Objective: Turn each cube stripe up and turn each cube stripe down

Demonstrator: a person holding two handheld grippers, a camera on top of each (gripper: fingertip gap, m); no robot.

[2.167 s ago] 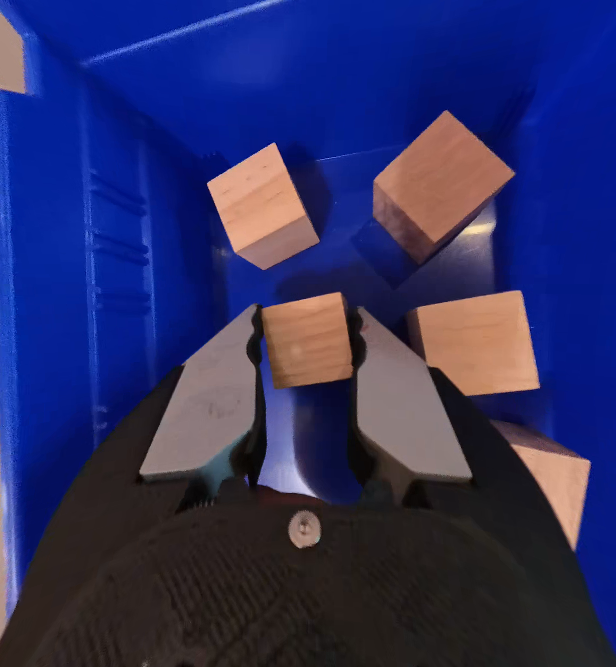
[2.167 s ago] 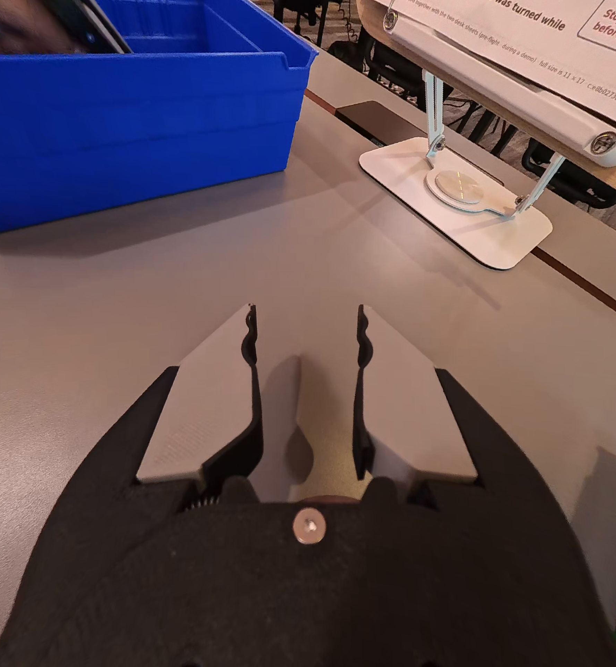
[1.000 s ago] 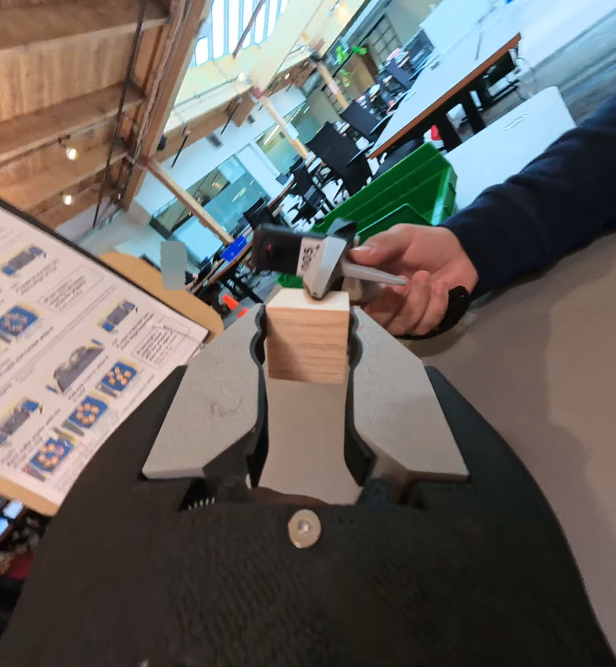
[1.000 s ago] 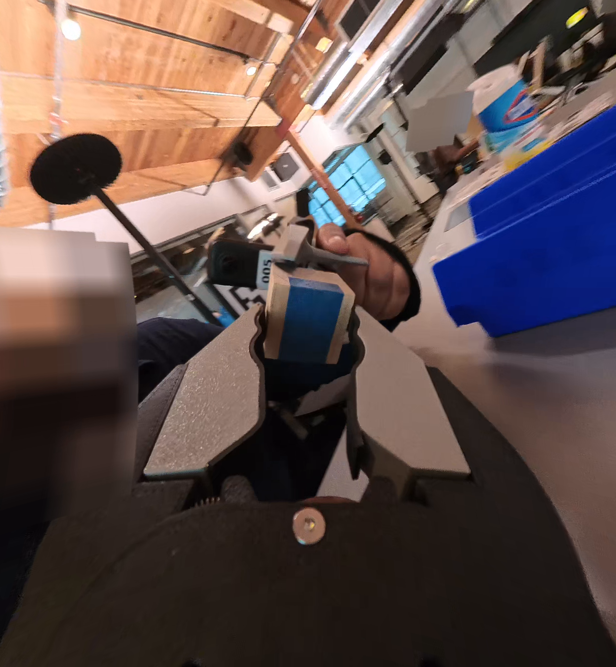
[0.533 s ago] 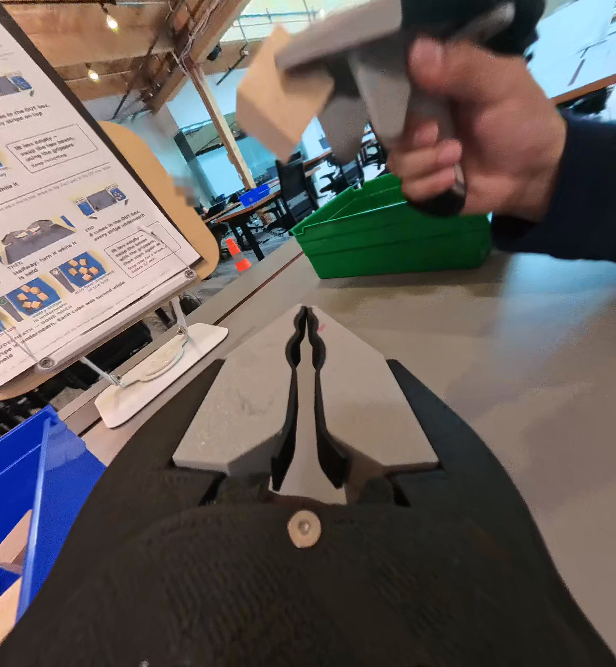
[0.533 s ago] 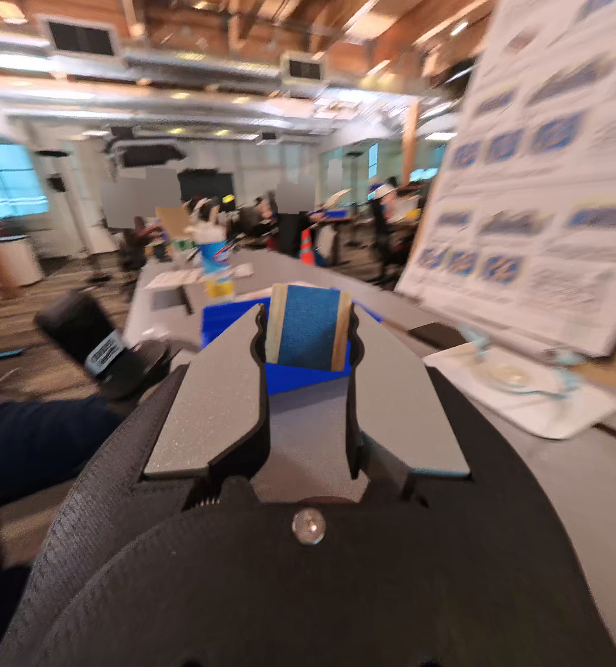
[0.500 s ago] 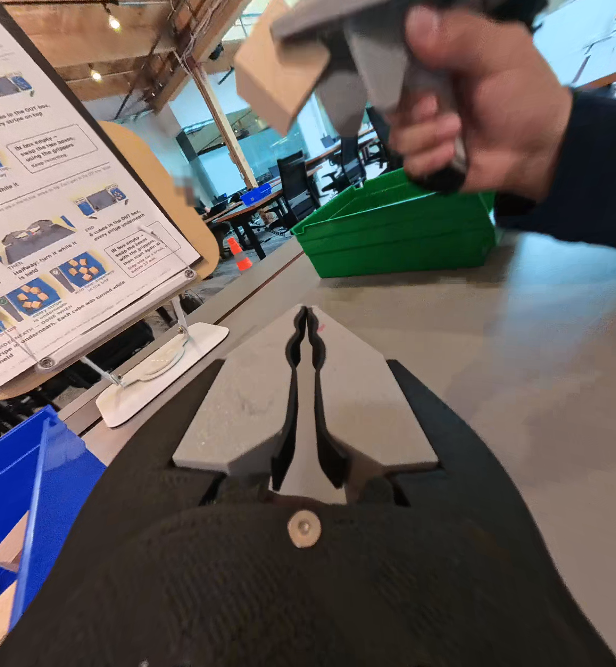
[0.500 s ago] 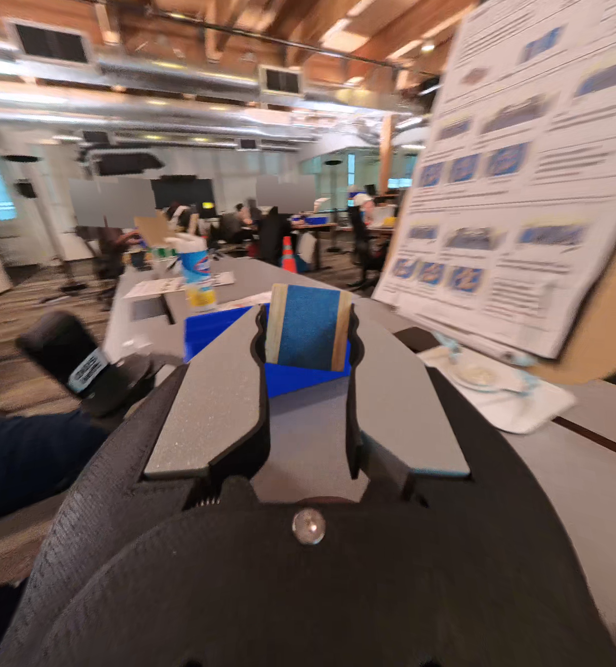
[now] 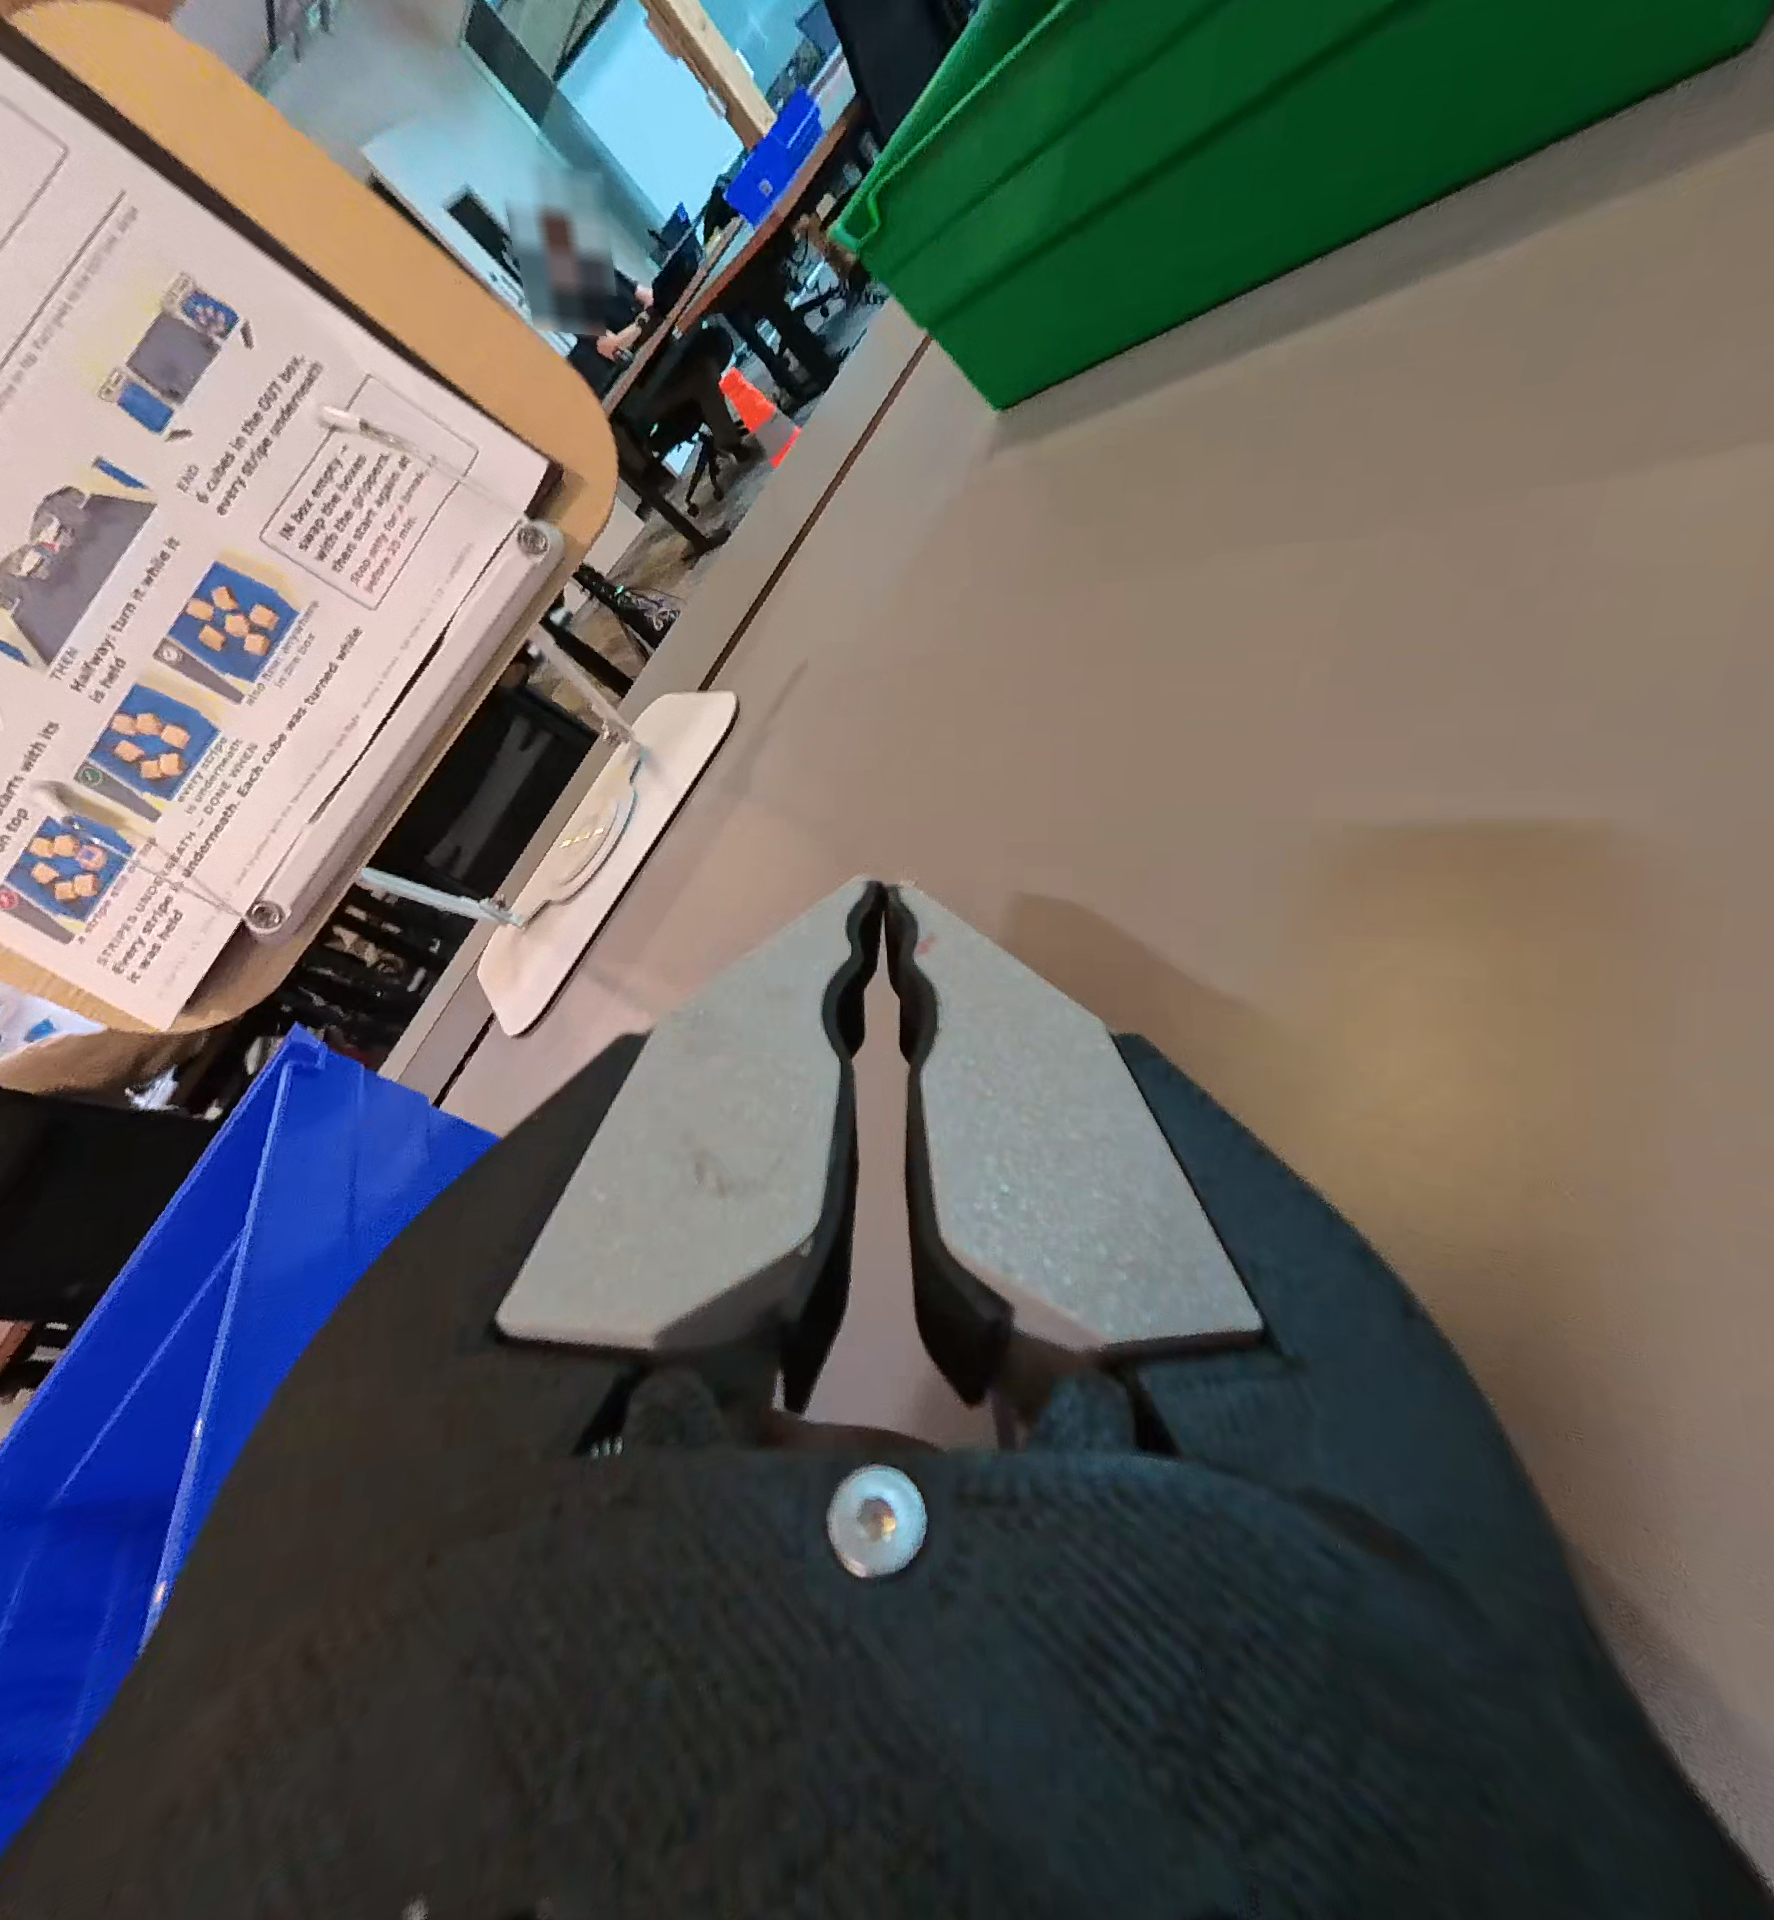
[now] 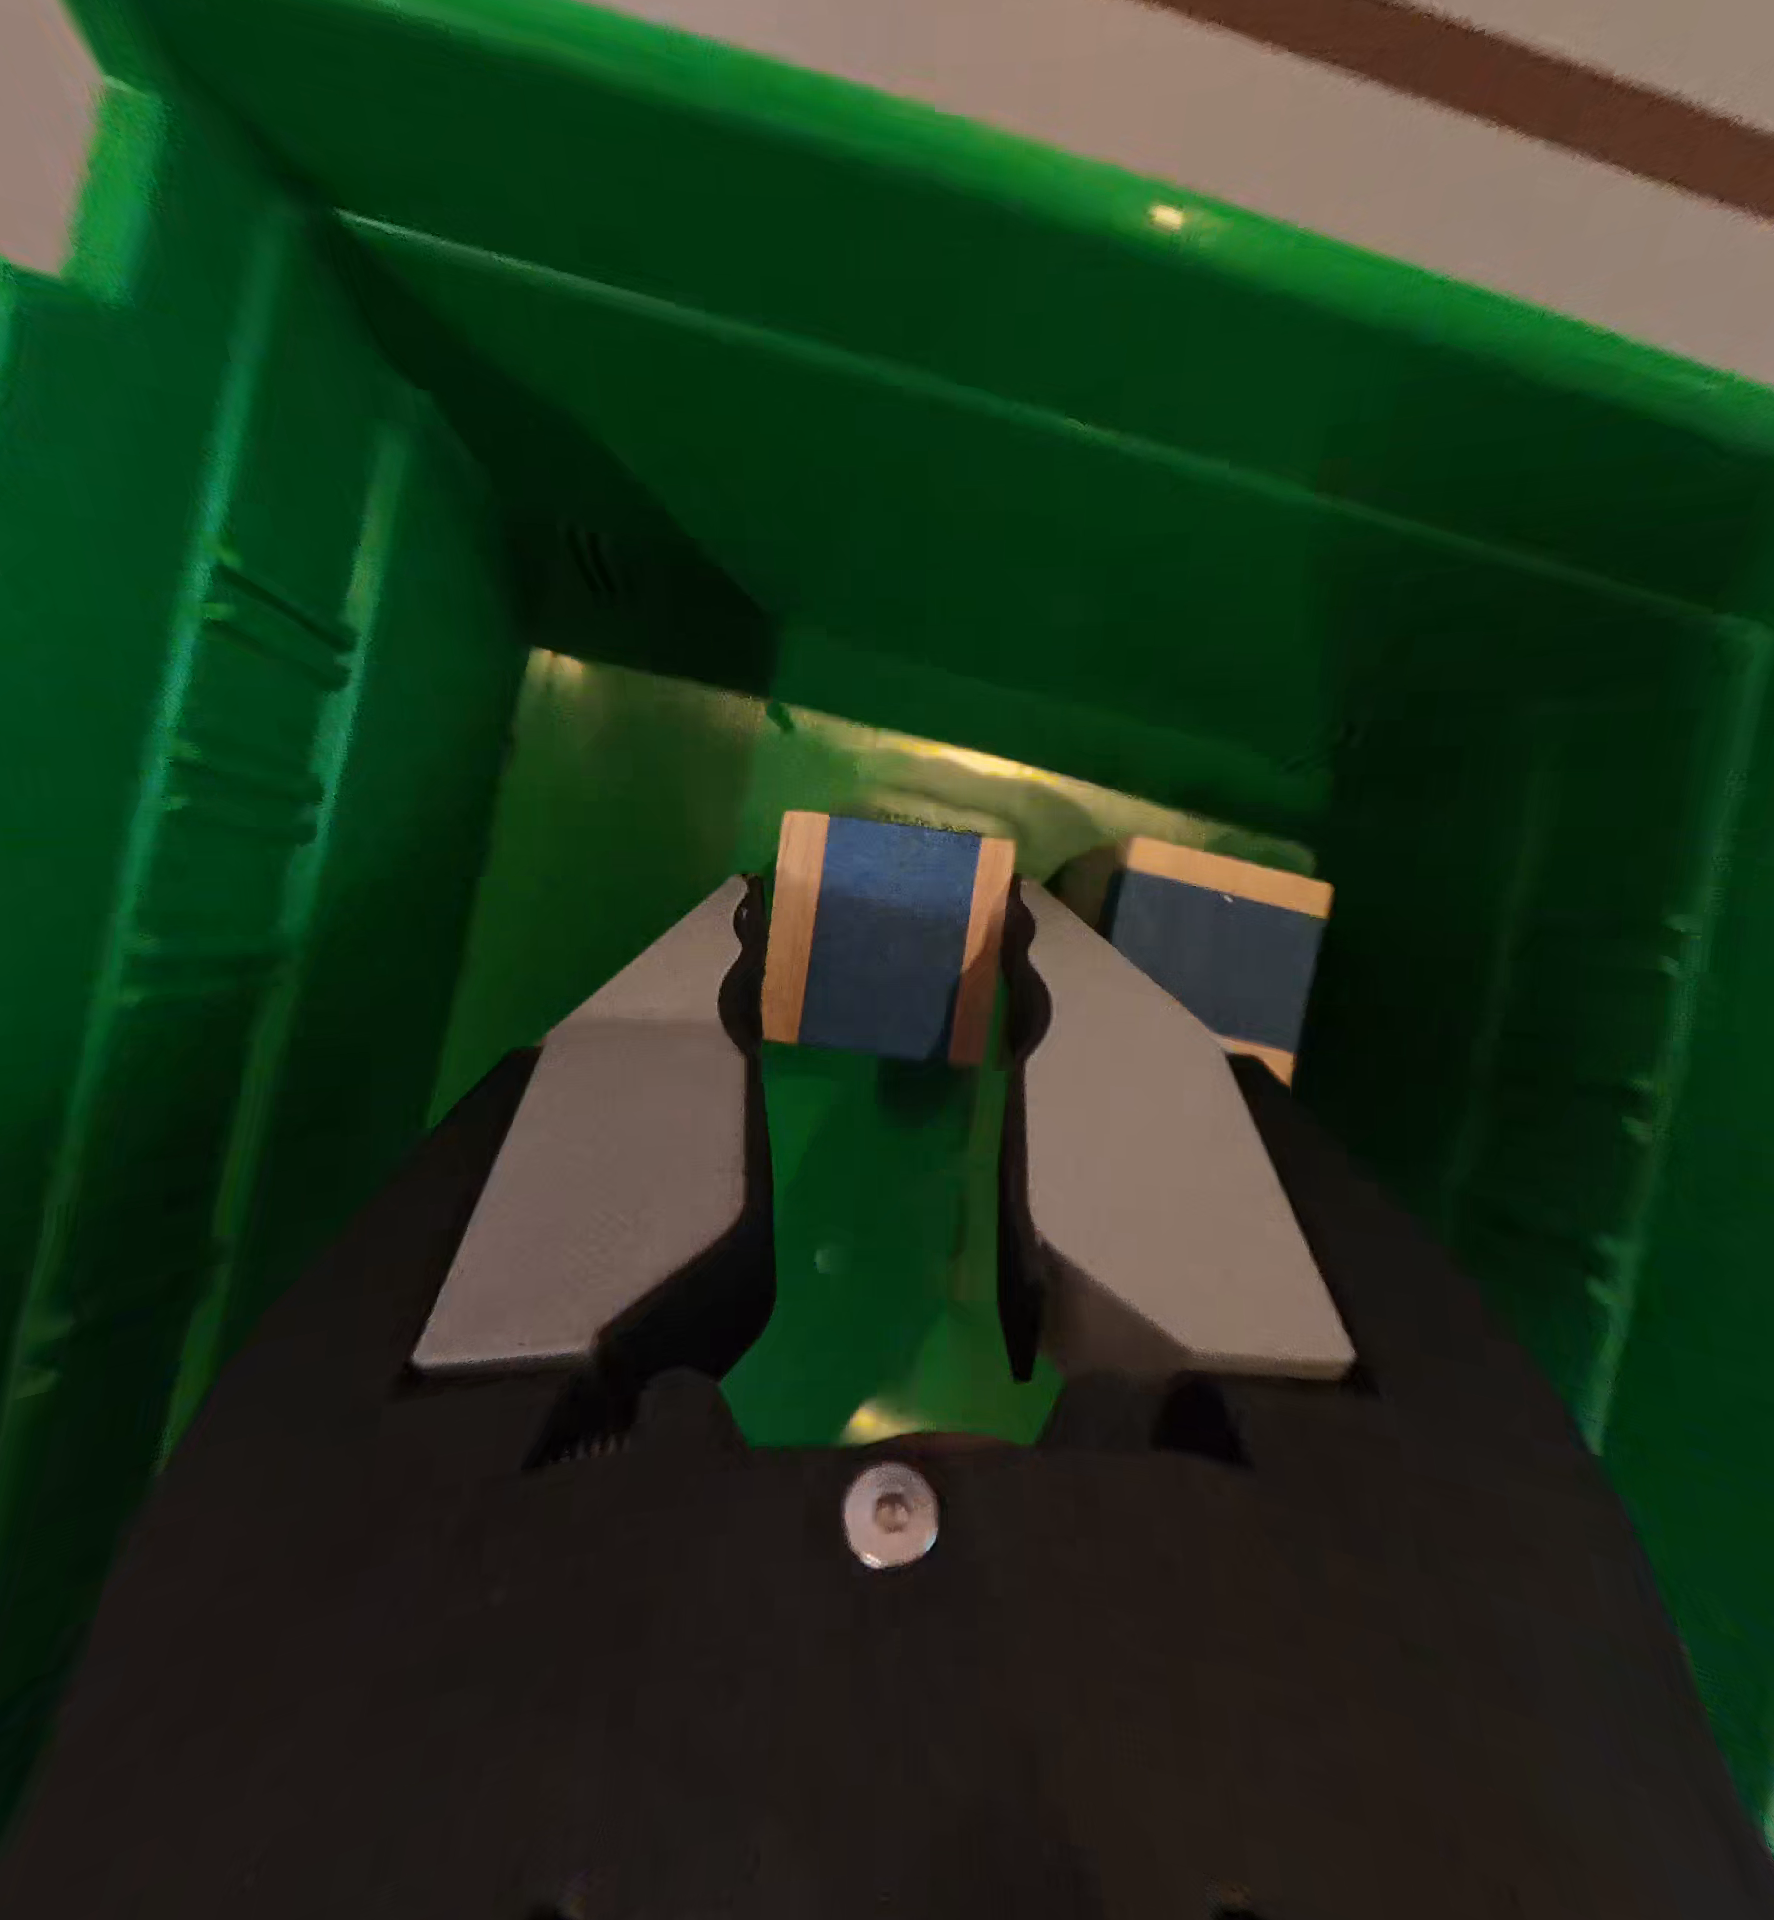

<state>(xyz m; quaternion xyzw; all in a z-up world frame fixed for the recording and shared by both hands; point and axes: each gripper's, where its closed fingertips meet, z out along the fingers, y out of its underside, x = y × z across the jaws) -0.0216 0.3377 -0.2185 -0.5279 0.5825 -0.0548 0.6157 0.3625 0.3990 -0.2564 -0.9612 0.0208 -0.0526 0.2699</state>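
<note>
Right gripper [image 10: 888, 935]: fingers clamped on a wooden cube [image 10: 888, 940], one finger on each bare wood side. The cube's blue stripe faces the camera. Gripper and cube are inside the green bin [image 10: 1070, 499], with the bin walls on all sides of the view and the cube above the bin floor; contact with the floor cannot be judged.

Second cube [image 10: 1215, 961] sits in the bin just right of the held one and slightly farther in. A blue stripe shows on its near face and bare wood along its top edge. Whether the two cubes touch cannot be told; the right finger [image 10: 1153, 1143] covers the space between them.

Left gripper [image 9: 883, 904]: fingers together at the tips, nothing between them, held over the grey table [image 9: 1382, 675].

Left view surroundings: blue bin [image 9: 166, 1351] at lower left, partly behind the gripper body. An instruction sheet [image 9: 187, 540] on a tan board stands at upper left, its white foot plate [image 9: 613, 862] on the table edge. The green bin's [image 9: 1278, 156] outer wall is at upper right, well apart from this gripper. Image is motion-blurred in both views.
</note>
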